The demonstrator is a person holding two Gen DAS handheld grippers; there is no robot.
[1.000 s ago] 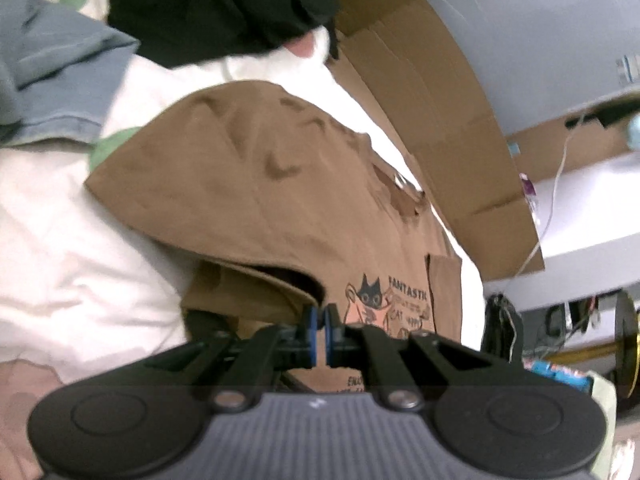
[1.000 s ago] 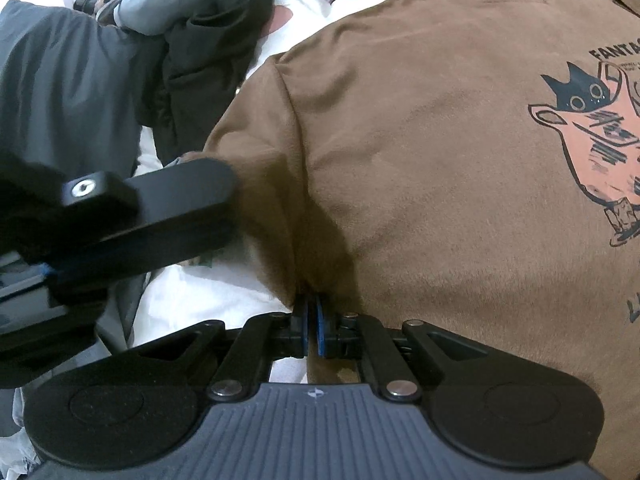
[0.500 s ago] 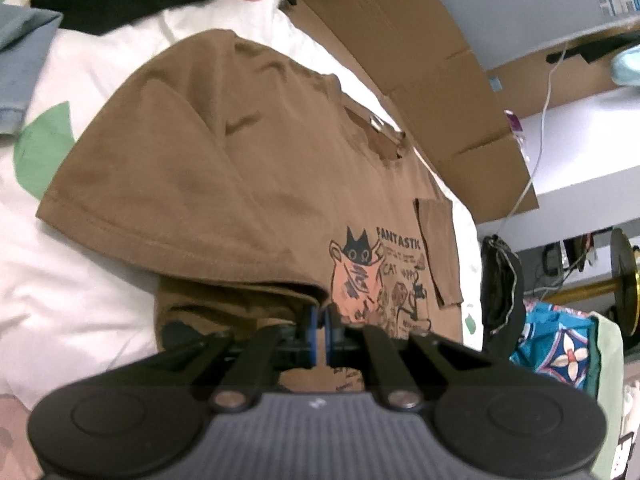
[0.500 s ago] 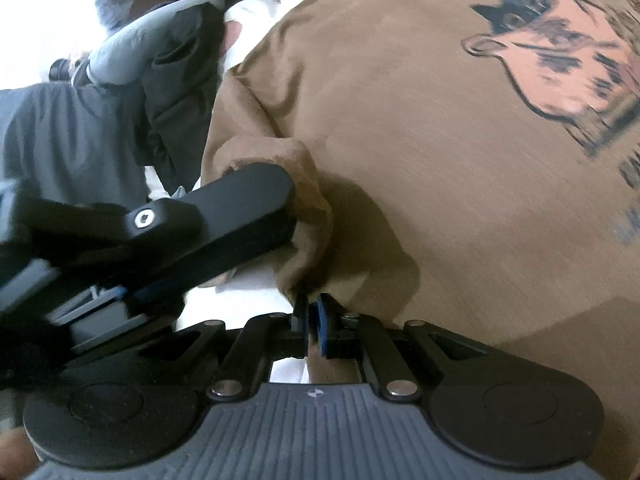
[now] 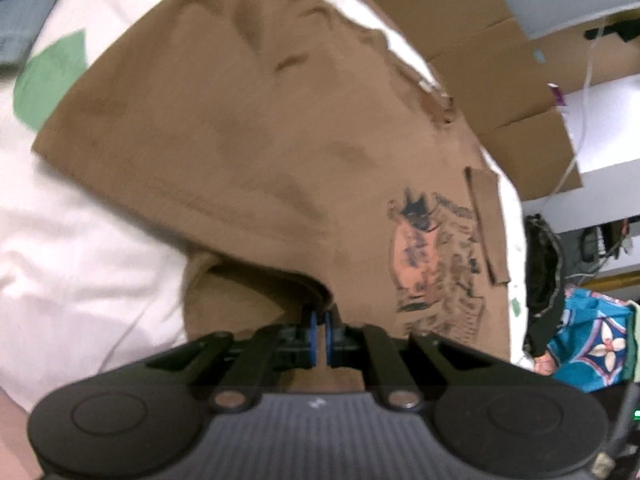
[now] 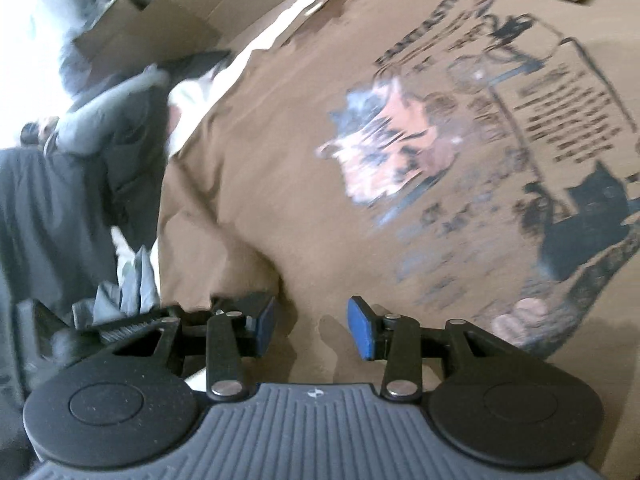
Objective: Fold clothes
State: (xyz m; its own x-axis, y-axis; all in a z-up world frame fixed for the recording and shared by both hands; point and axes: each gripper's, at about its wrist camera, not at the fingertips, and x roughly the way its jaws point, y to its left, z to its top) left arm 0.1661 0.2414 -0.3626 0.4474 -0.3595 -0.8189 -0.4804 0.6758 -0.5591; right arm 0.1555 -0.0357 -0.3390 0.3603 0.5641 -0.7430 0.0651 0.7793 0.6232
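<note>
A brown T-shirt (image 5: 248, 128) with a printed cat graphic (image 5: 432, 256) lies on a white bed sheet (image 5: 60, 248), its left side folded over onto the body. My left gripper (image 5: 319, 332) is shut on the folded edge of the brown T-shirt and holds it low over the body. In the right wrist view the shirt (image 6: 280, 168) fills the frame, its print (image 6: 480, 152) blurred. My right gripper (image 6: 312, 326) is open and empty, its blue pads (image 6: 362, 334) just above the cloth.
Flattened cardboard (image 5: 480, 52) lies past the far edge of the bed. Dark and grey garments (image 6: 68, 184) are piled left of the shirt. A black bag (image 5: 540, 280) and a blue patterned cloth (image 5: 592, 344) lie at the right. A green patch (image 5: 52, 72) marks the sheet.
My right gripper has opened and let go of the shirt's edge, and has moved over the print. My left gripper, still shut on the cloth, has carried the fold further across the shirt.
</note>
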